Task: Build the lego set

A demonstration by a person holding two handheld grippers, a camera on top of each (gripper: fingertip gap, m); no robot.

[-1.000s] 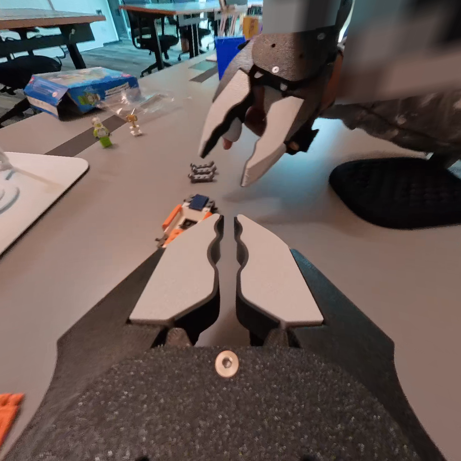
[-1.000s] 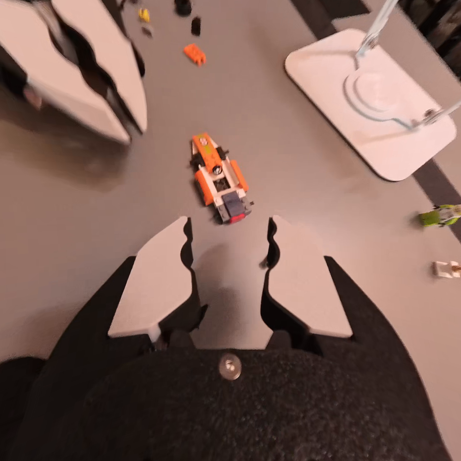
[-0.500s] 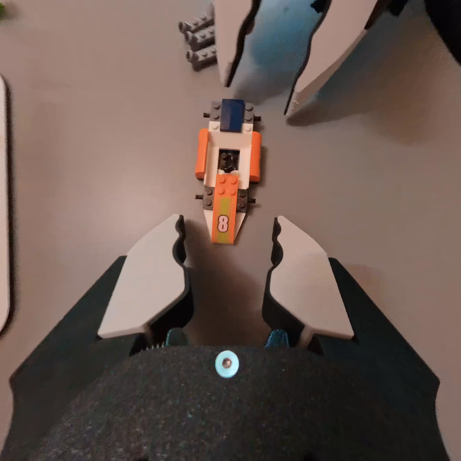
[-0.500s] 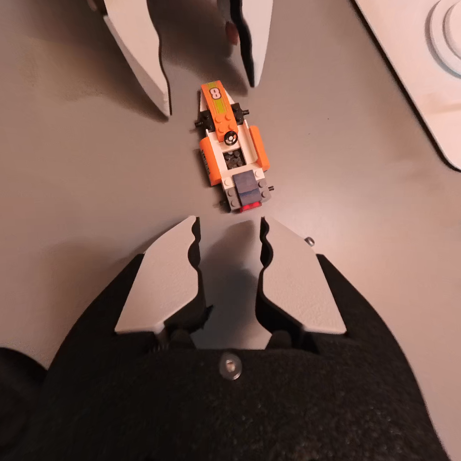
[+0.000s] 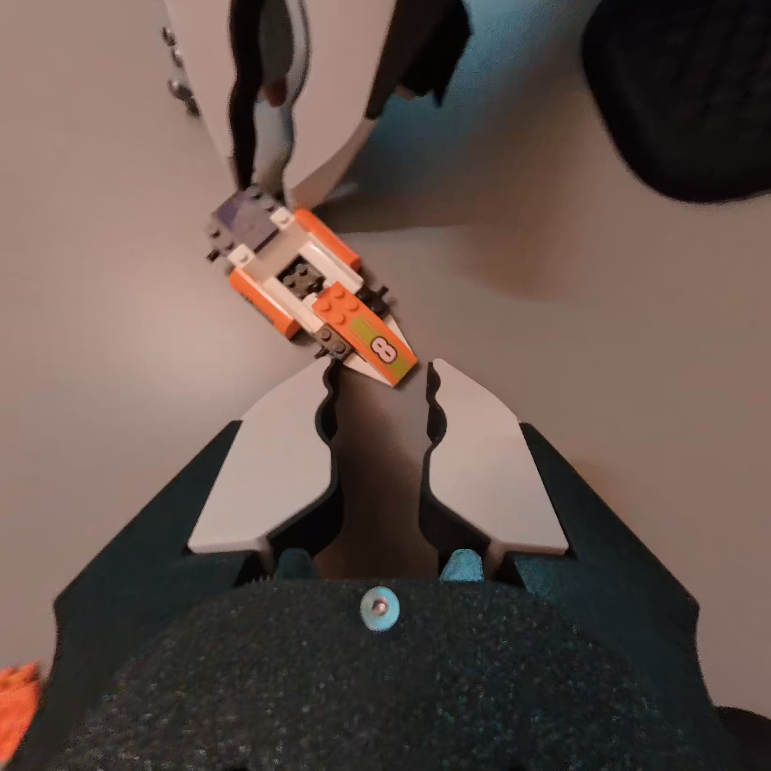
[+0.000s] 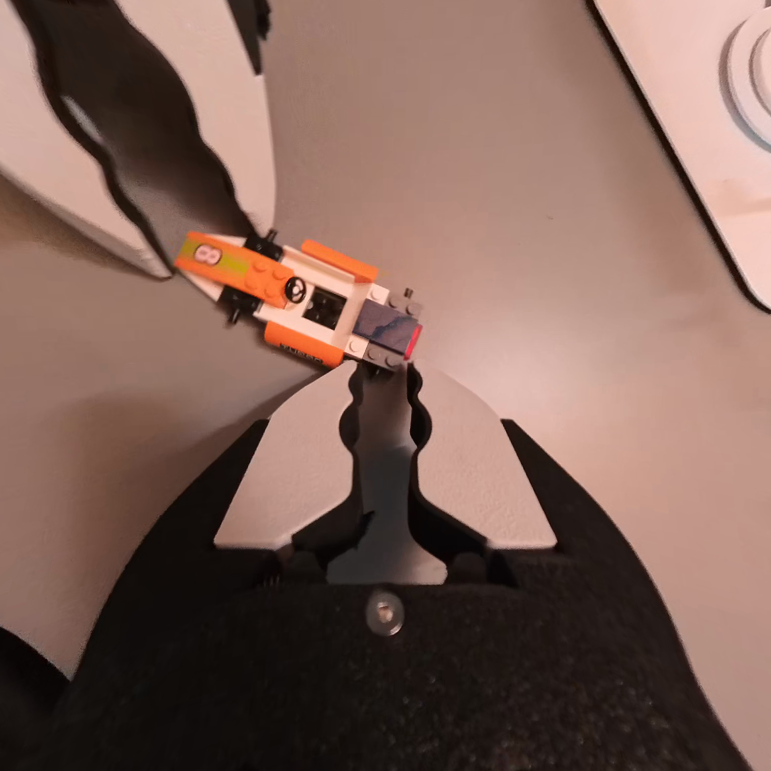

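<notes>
The half-built lego car (image 5: 306, 288) lies on the grey table (image 5: 104, 333), set at a slant between the two grippers. It has a white body with orange side panels, a sloped orange nose piece with a green stripe, a dark open seat in the middle and a blue-grey block with grey studded plates at the tail; in the right wrist view the tail end (image 6: 390, 329) also shows a small red piece. Thin black pins stick out from its sides near nose and tail.

The left gripper (image 5: 377, 367) sits just at the car's nose, its jaws spread apart with the tip of the nose at the gap between them; its left fingertip (image 5: 325, 369) looks to be touching the dark plate beside the nose, though the blur makes contact hard to settle. It grasps nothing.

The right gripper (image 6: 380, 369) meets the car from the other end. Its jaws stand a little apart, narrower than the left's, with the tips right at the grey plate on the tail's near corner; they are not closed on it.

Farther out, a white base plate (image 6: 667, 137) with a raised round ring lies at the right of the right wrist view. A dark rounded pad (image 5: 684, 96) sits on the table at the upper right of the left wrist view, and a blurred orange piece (image 5: 18, 705) shows at its lower left edge.
</notes>
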